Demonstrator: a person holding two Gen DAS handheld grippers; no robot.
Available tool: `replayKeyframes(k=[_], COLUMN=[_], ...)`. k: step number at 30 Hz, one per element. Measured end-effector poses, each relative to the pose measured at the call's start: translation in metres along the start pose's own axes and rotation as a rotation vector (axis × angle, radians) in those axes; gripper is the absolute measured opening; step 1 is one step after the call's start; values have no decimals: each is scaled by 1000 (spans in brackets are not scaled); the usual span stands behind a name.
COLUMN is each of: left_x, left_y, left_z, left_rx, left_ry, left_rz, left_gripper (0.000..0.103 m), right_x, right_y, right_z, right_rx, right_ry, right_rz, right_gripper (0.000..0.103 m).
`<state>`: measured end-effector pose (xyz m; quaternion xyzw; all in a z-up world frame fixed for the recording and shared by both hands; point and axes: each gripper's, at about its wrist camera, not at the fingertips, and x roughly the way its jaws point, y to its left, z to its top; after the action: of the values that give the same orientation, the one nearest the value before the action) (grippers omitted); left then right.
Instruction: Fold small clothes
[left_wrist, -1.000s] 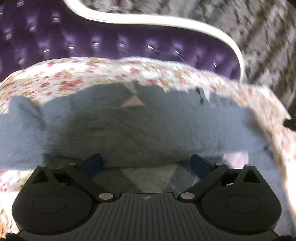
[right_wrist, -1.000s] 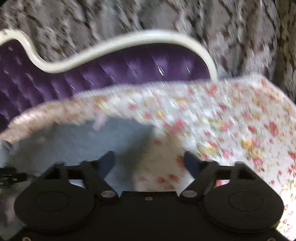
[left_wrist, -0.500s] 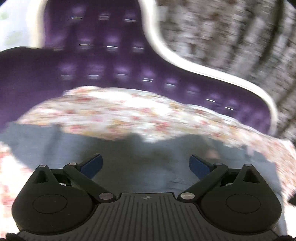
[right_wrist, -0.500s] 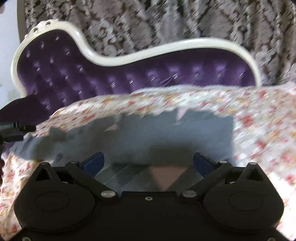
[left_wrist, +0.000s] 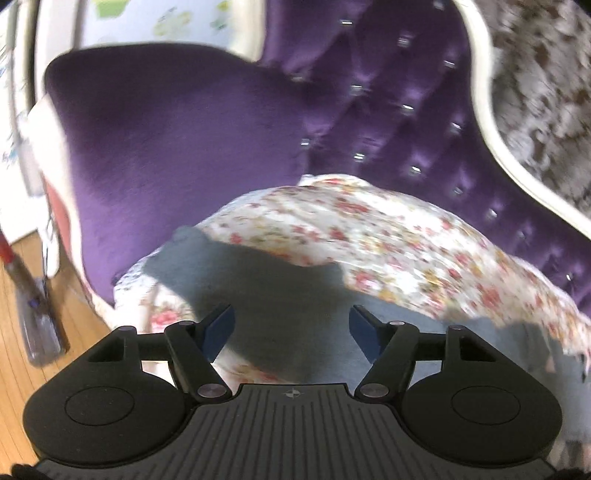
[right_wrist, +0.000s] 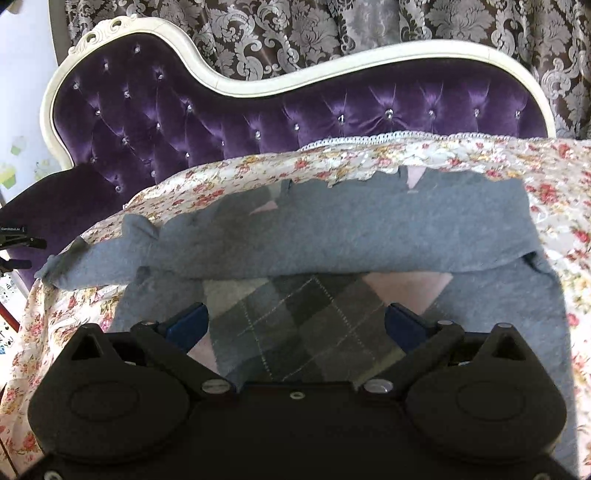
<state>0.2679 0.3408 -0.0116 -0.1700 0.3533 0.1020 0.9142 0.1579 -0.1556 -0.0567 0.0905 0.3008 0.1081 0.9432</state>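
Garment: grey knit sweater w/ argyle diamond front in grey, charcoal & pink (right_wrist: 332, 236) lies on white floral-print cloth w/ red & yellow flowers (right_wrist: 554, 177) covering sofa seat. Top part is folded fwd over body, so a plain grey band runs across w/ argyle panel showing below it. One sleeve sticks out to the left end, in right wrist view.
Garment, left view: only a plain grey stretch (left_wrist: 295, 295), blurred, partly in shadow; floral cloth (left_wrist: 369, 236) just beyond it.
Left hand-held gripper (left_wrist: 291, 328): wide, nothing between blue pads (left_wrist: 219, 326); over the grey knit, contact can't be told.
Right hand-held gripper (right_wrist: 295, 325): wide, holding nothing; blue pads (right_wrist: 186, 325) sit either side of argyle panel, close above it; touching or not, can't tell.
Sofa: purple tufted velvet sofa w/ crystal buttons & curvy cream frame (right_wrist: 332, 110), behind cloth; purple armrest (left_wrist: 166, 140) at left end.
Backdrop: grey-brown damask curtain (right_wrist: 332, 29) behind sofa.
Floor: wood-plank floor (left_wrist: 22, 369) at far left, a blurred red-handled thing (left_wrist: 33, 317) on it beside the sofa.
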Motion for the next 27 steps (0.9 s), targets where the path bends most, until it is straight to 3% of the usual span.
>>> replayKeyframes(k=[8, 18, 22, 24, 27], left_x=[26, 49, 59, 59, 53], left_y=[49, 61, 57, 54, 53], left_z=[2, 9, 10, 10, 11], left_rx=[-135, -139, -120, -99, -105], left_ry=[30, 28, 50, 32, -5], left_rz=[20, 3, 40, 75, 67], left_gripper=[60, 53, 39, 8, 6], right_x=[3, 9, 12, 12, 14], right_y=[8, 10, 11, 12, 10], right_z=[-4, -8, -11, -11, -12], right_rx=[10, 32, 27, 27, 39], right_ry=[10, 21, 32, 33, 41], right_rz=[32, 43, 40, 40, 39], right_gripper=[102, 102, 102, 102, 102])
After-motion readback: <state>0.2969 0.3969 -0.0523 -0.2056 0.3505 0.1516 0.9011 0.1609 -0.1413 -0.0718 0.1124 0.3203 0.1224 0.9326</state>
